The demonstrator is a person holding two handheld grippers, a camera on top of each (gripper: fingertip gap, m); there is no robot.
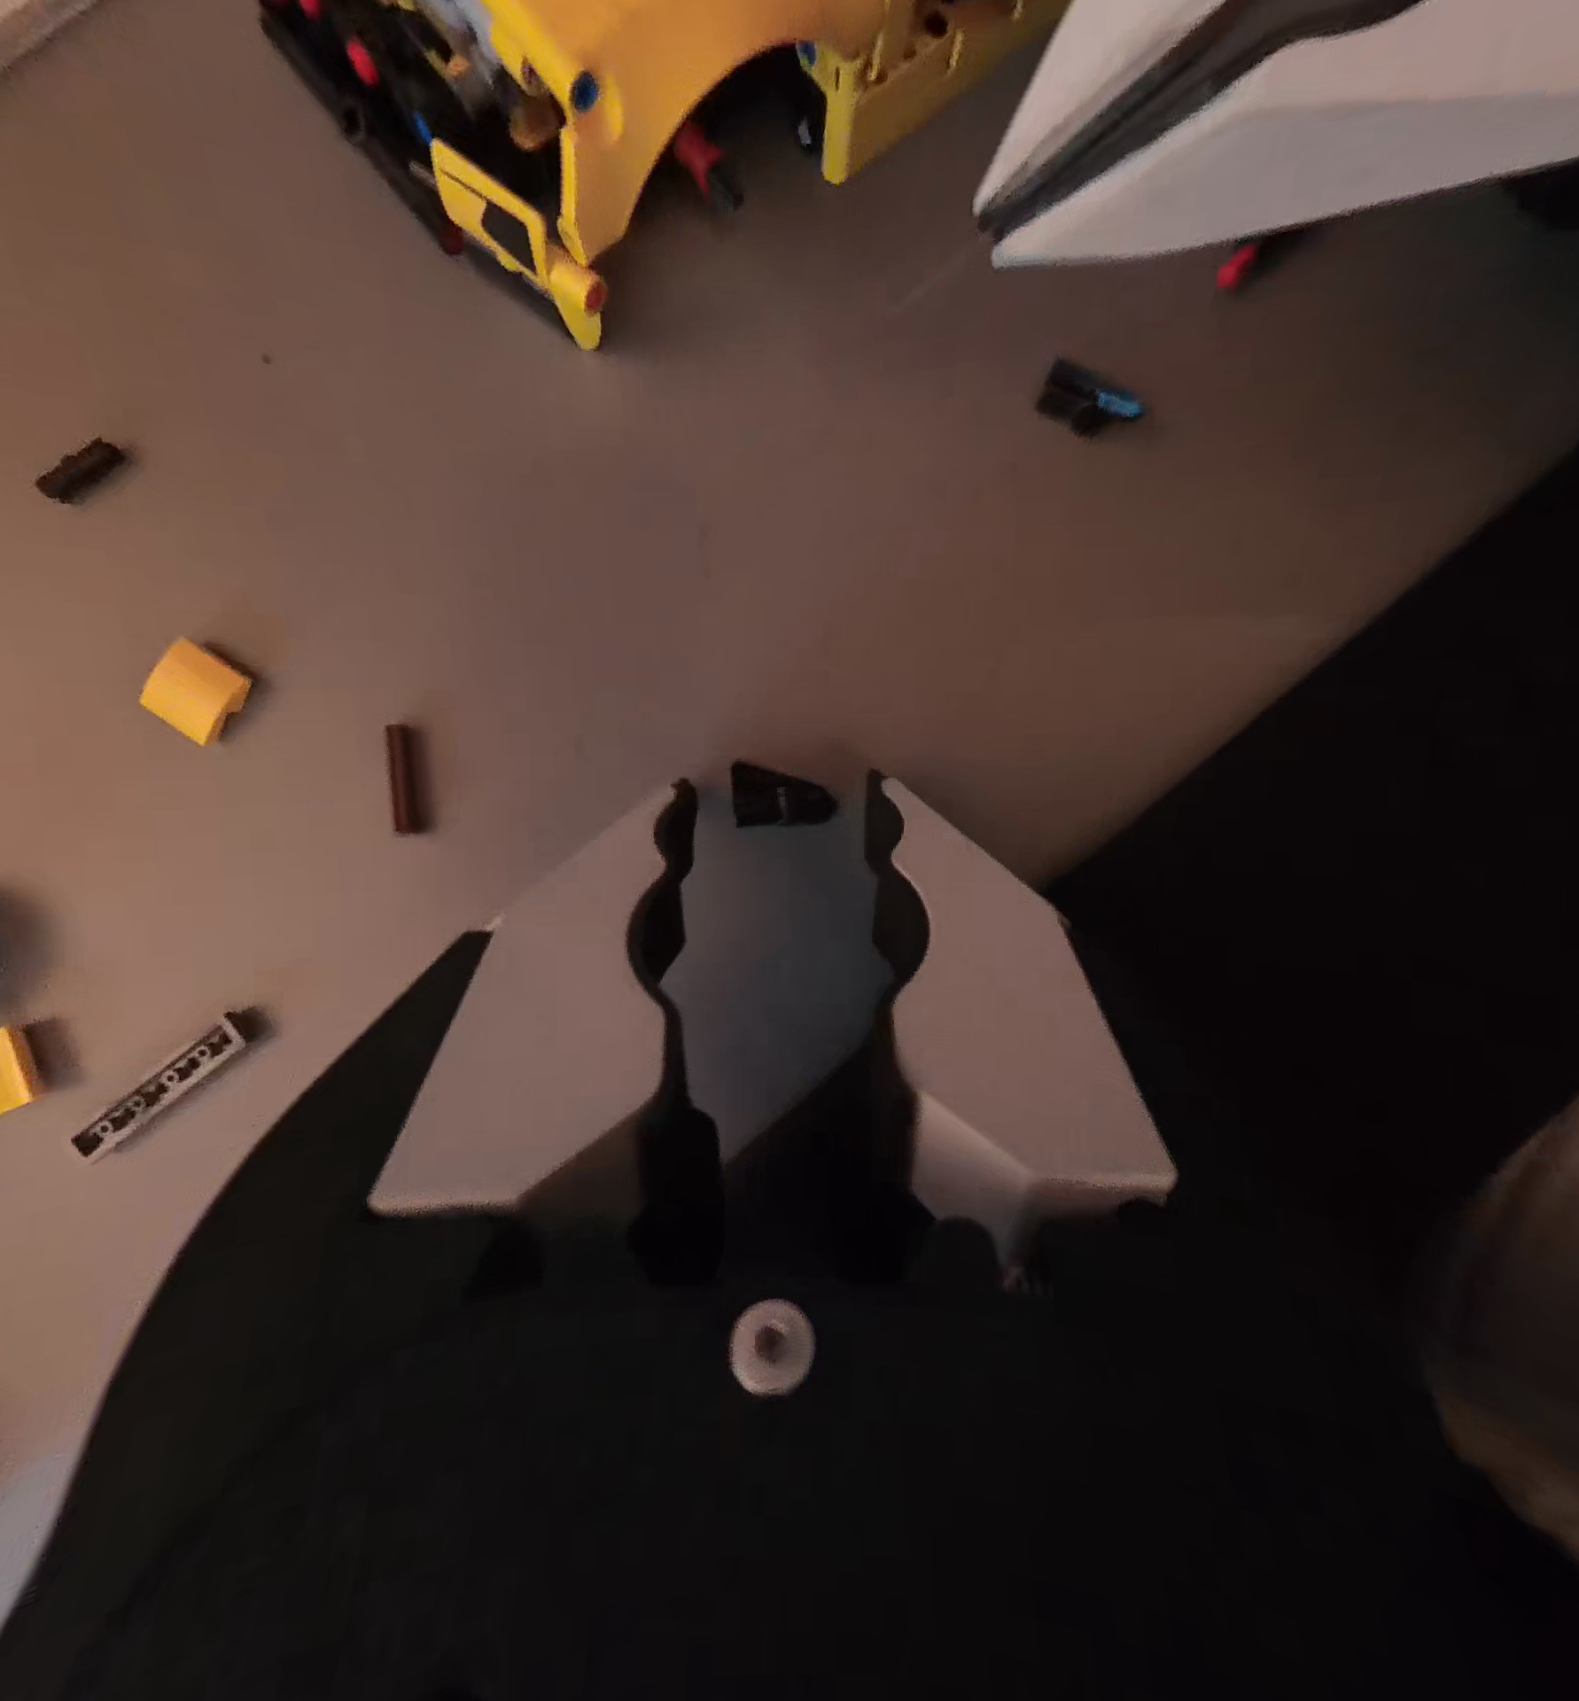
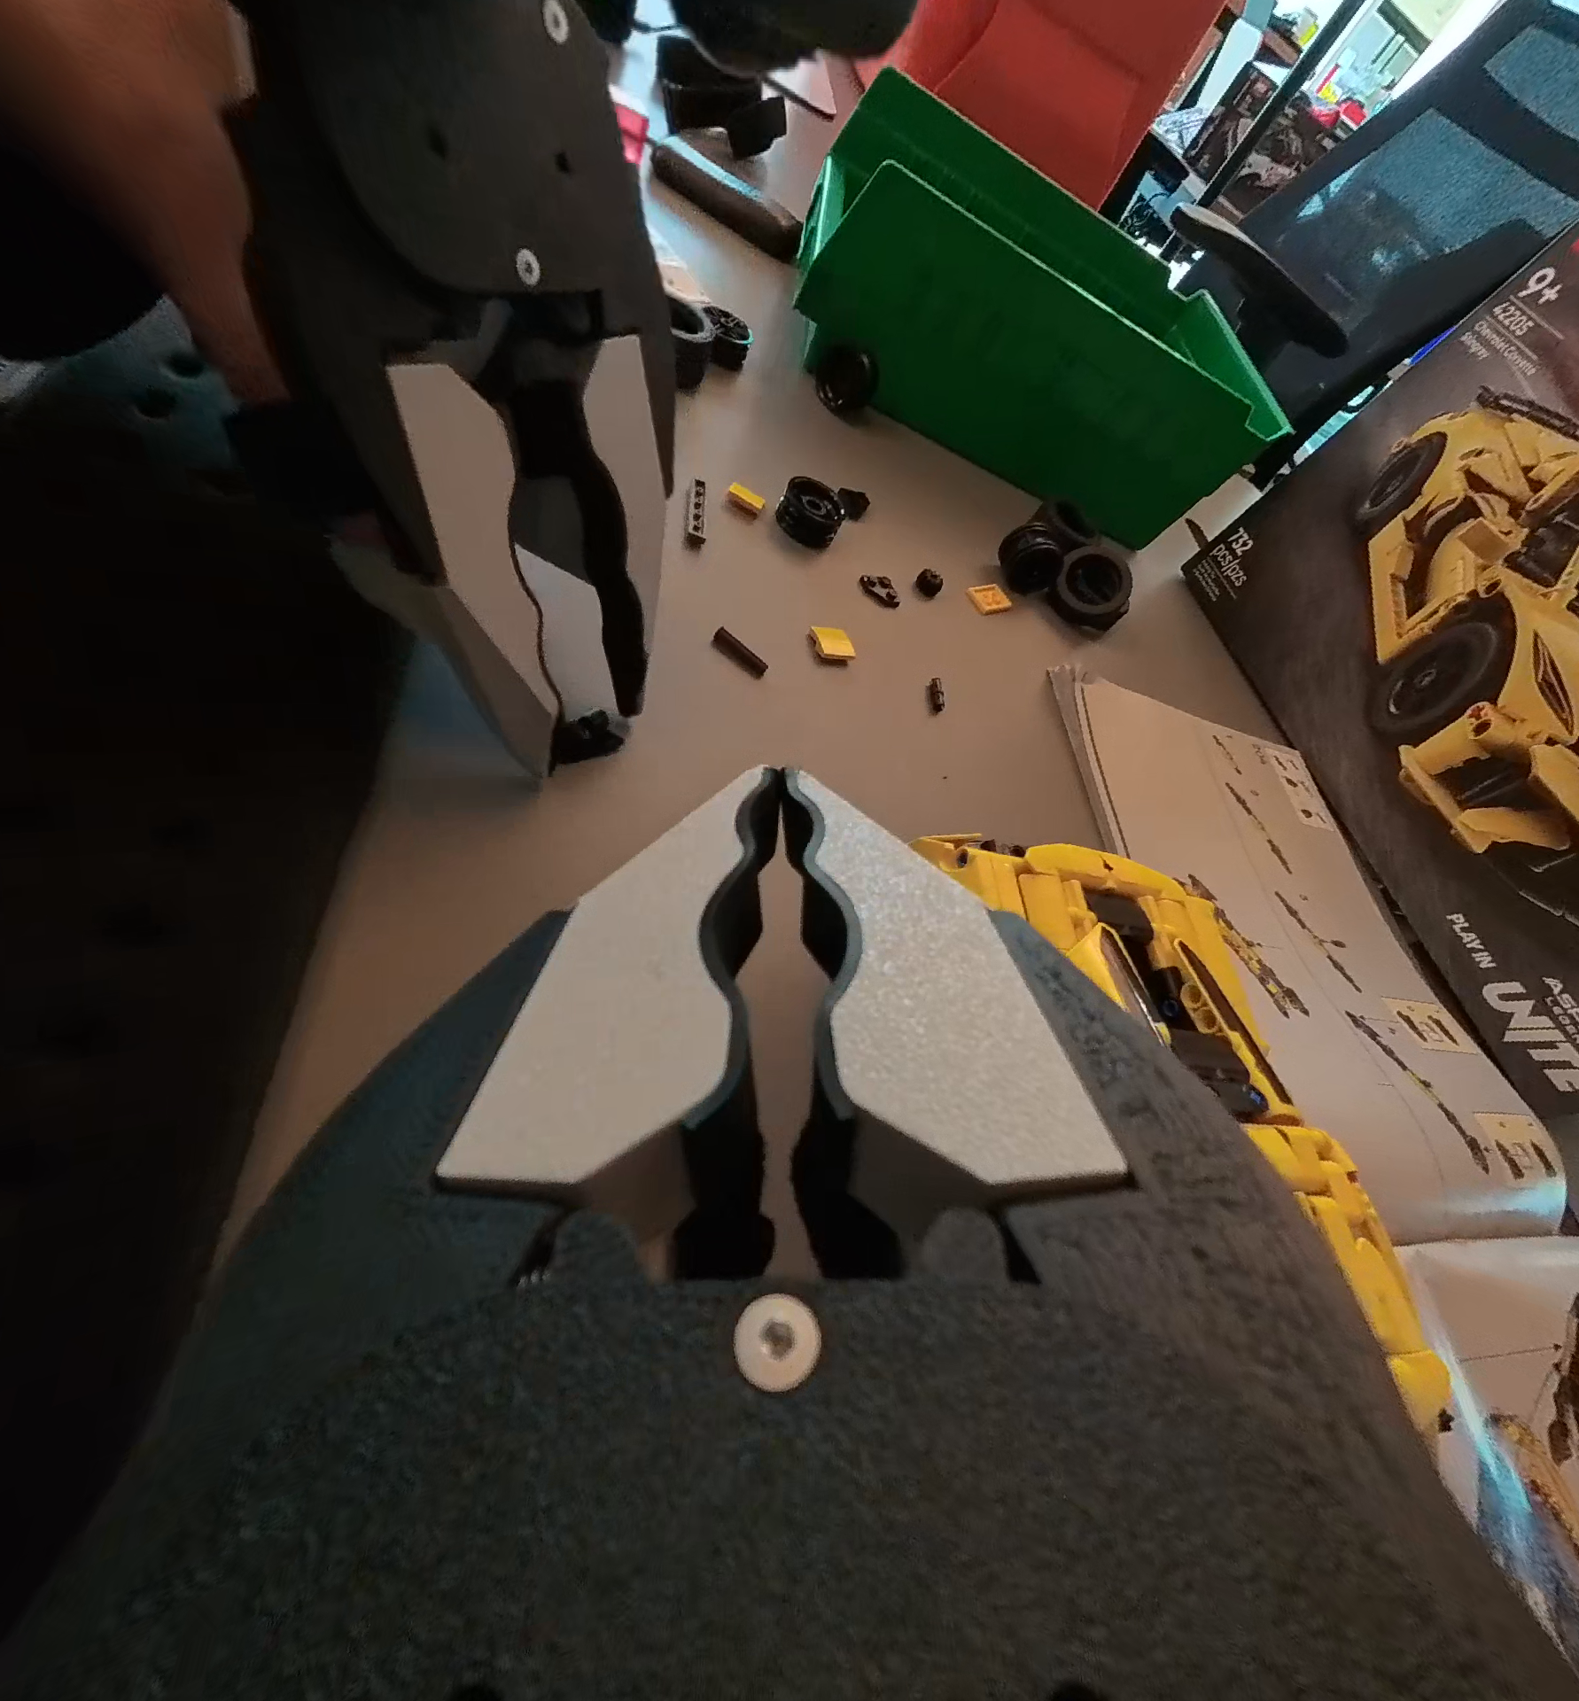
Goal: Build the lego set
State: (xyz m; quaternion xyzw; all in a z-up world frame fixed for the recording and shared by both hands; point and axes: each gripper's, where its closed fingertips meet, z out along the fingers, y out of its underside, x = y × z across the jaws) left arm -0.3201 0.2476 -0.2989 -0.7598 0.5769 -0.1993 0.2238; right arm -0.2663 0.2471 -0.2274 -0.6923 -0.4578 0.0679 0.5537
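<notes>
The partly built yellow Lego car (image 1: 583, 138) stands at the far side of the grey table; in the right wrist view the car (image 2: 1136, 966) lies just right of my right gripper. My left gripper (image 1: 778, 787) is open and points down at the table, with a small black piece (image 1: 777, 796) lying between its fingertips, gaps showing on both sides. The right wrist view shows the left gripper (image 2: 591, 741) over that piece (image 2: 583, 732). My right gripper (image 2: 781, 778) is shut and empty; its white fingers (image 1: 1320, 120) show at top right in the left wrist view.
Loose parts lie left of the left gripper: a yellow slope (image 1: 195, 690), a brown axle (image 1: 406, 778), a grey beam (image 1: 160, 1086). A black-and-blue pin (image 1: 1085, 398) lies to the right. A green bin (image 2: 1025, 331), tyres (image 2: 1067, 566), a booklet (image 2: 1274, 920) and the box (image 2: 1458, 644) stand beyond. The table edge (image 1: 1228, 736) runs diagonally at right. Left tips to right tips: about 9 cm. The yellow slope (image 1: 195, 690) is about 10 cm from my left fingertips and 15 cm from my right. Look for it in the right wrist view (image 2: 833, 644) too.
</notes>
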